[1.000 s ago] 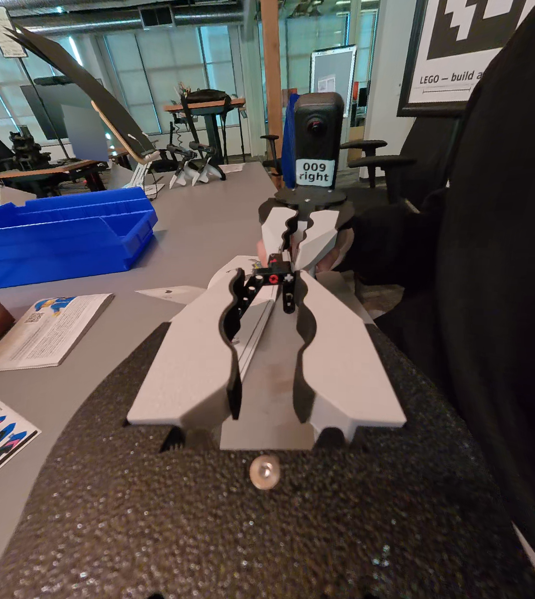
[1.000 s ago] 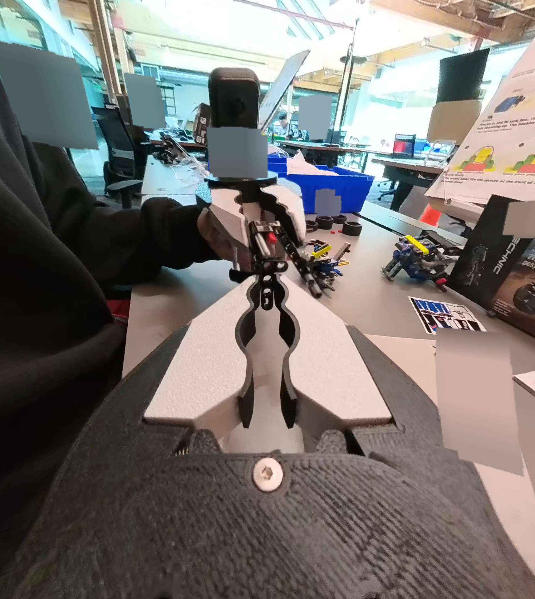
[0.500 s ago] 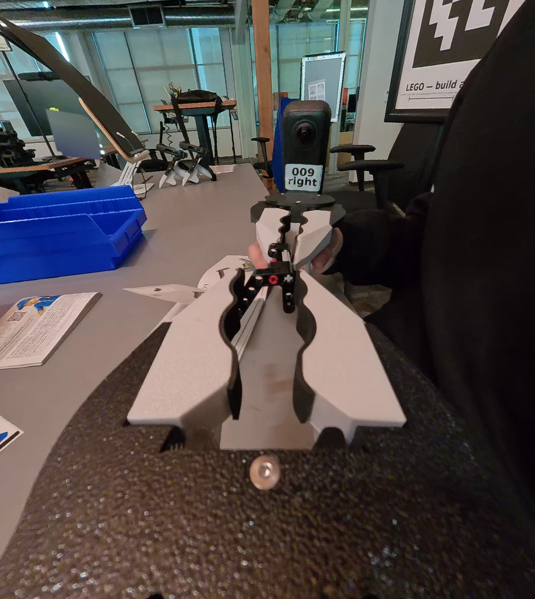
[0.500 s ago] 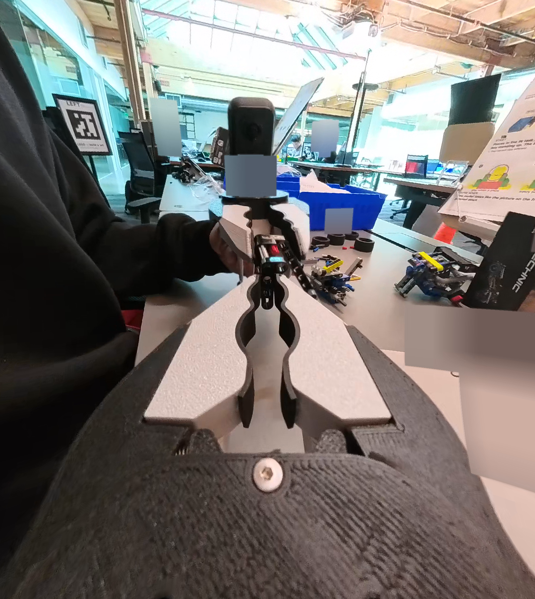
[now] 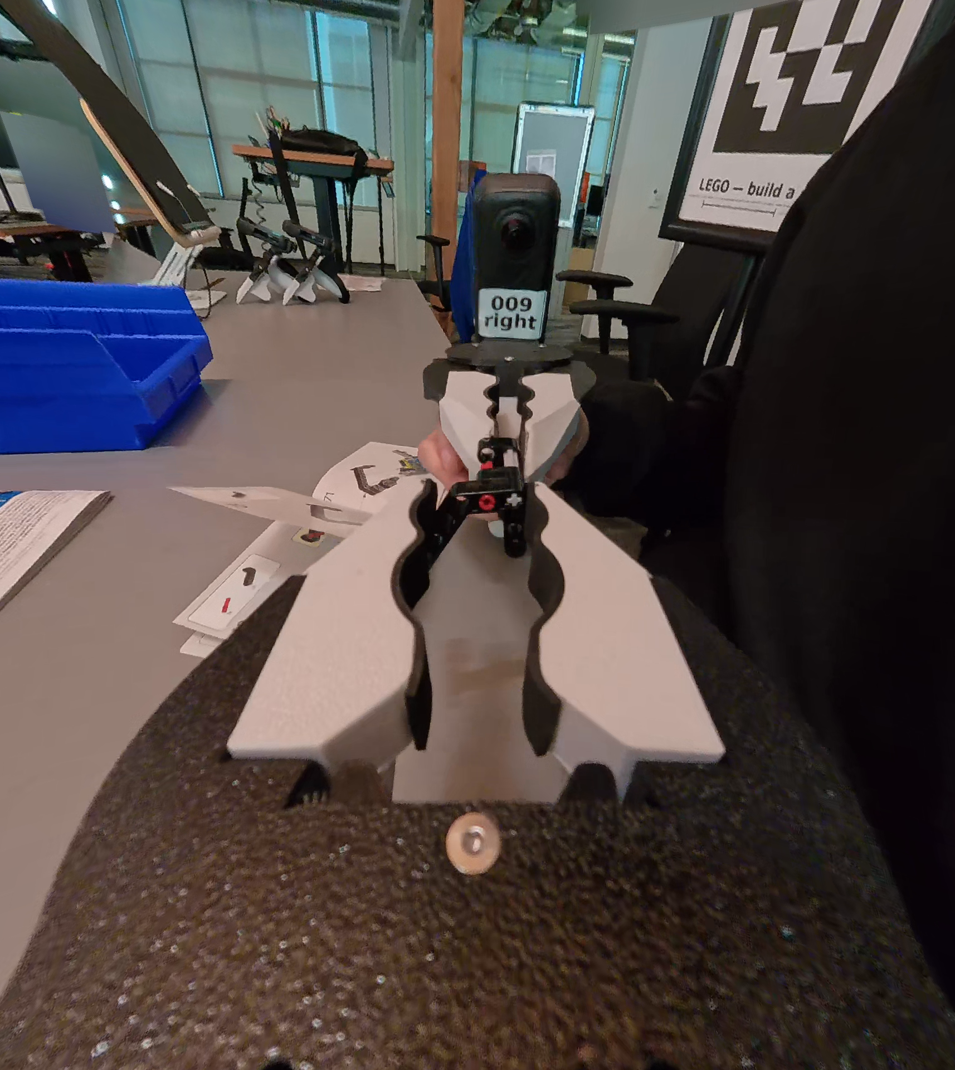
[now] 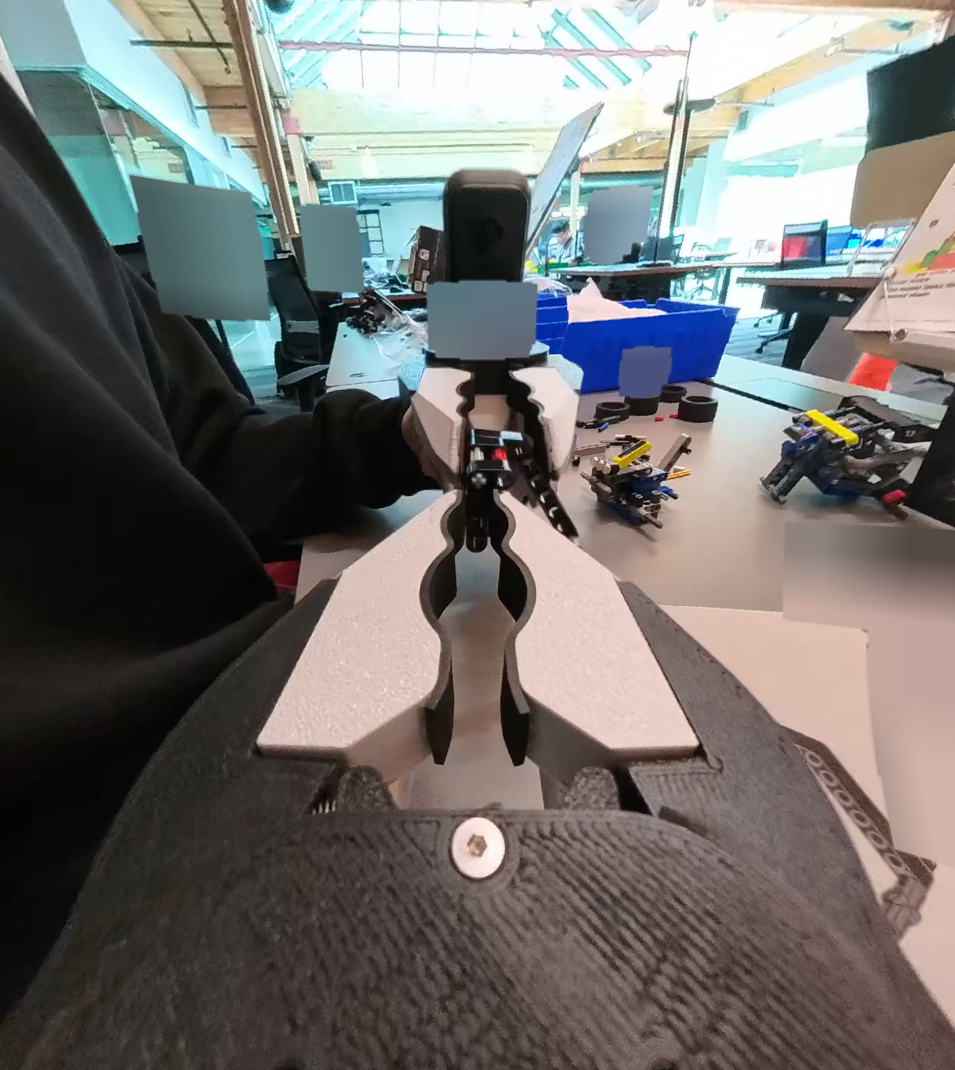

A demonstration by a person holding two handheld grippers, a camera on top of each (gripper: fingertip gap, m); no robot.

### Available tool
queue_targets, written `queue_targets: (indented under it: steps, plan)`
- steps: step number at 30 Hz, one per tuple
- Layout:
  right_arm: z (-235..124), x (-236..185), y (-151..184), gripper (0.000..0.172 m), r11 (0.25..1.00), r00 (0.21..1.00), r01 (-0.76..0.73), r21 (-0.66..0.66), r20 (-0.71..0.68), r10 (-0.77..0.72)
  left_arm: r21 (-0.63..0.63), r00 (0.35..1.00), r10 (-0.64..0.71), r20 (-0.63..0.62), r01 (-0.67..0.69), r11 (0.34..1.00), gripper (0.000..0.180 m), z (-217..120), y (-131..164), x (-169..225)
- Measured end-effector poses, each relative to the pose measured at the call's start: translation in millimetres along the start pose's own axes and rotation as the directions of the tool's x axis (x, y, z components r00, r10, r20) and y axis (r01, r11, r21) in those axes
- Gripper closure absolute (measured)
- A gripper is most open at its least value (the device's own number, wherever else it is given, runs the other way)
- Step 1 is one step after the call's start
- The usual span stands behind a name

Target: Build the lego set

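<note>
Nearest: my left gripper [image 5: 484, 509] was clamped wide across the black brick assembly [image 5: 489, 499], red pin facing me, held in the air over the edge of the surface [image 5: 301, 370]. My right gripper [image 6: 478, 509] was nearly closed, pads pinching the thin black beam [image 6: 476, 524] that hangs off that same assembly. The two grippers were nose to nose, both on the one part.

Change over the last second: the right gripper went from tilted to square-on and sat closer in. Neither grip looked any wider or narrower. My left view swung, so the sticker sheet dropped out of frame.

Further out: loose instruction sheets [image 5: 267, 538], a booklet [image 5: 6, 550] and a blue bin [image 5: 58, 359] on the left. On the right, two part-built blue-and-yellow models [image 6: 631, 475] and black tyres [image 6: 654, 405].
</note>
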State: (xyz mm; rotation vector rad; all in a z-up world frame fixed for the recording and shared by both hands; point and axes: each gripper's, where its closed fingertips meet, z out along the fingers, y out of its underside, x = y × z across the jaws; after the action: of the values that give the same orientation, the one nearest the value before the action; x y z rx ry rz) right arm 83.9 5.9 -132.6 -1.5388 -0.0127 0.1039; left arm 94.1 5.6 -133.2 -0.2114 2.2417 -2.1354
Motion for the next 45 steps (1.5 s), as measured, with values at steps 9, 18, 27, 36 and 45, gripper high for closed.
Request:
queue_targets:
  steps: [9, 18, 27, 36, 45]
  plan:
    - [-1.6, 0.9, -4.4, 0.162, 1.000, 1.000, 0.004, 0.024, -0.019, -0.003, 0.019, 1.000, -0.007, 0.011, 0.006, 1.000, 0.153, 1.3, -3.4, -2.4]
    - [-11.2, 14.5, -12.2, 0.154, 0.998, 0.996, -0.048, 0.048, -0.072, 0.051, 0.029, 0.999, -0.033, 0.028, 0.033, 0.999, 0.153, -0.8, -4.5, -6.4]
    - [-8.8, 16.9, -0.5, 0.166, 0.994, 0.992, -0.106, 0.012, -0.064, 0.107, -0.039, 0.983, -0.157, 0.096, 0.161, 0.986, 0.153, 4.4, -3.4, -15.3]
    - [-10.4, 18.3, -2.9, 0.166, 0.965, 0.966, -0.256, 0.062, -0.007, 0.257, -0.107, 0.957, -0.264, 0.123, 0.278, 0.955, 0.154, 6.1, -4.2, -16.2]
    - [0.9, 4.0, 12.2, 0.167, 0.977, 0.978, -0.201, -0.067, 0.033, 0.204, -0.191, 0.980, -0.189, 0.062, 0.198, 0.961, 0.154, 10.2, 10.8, -5.7]
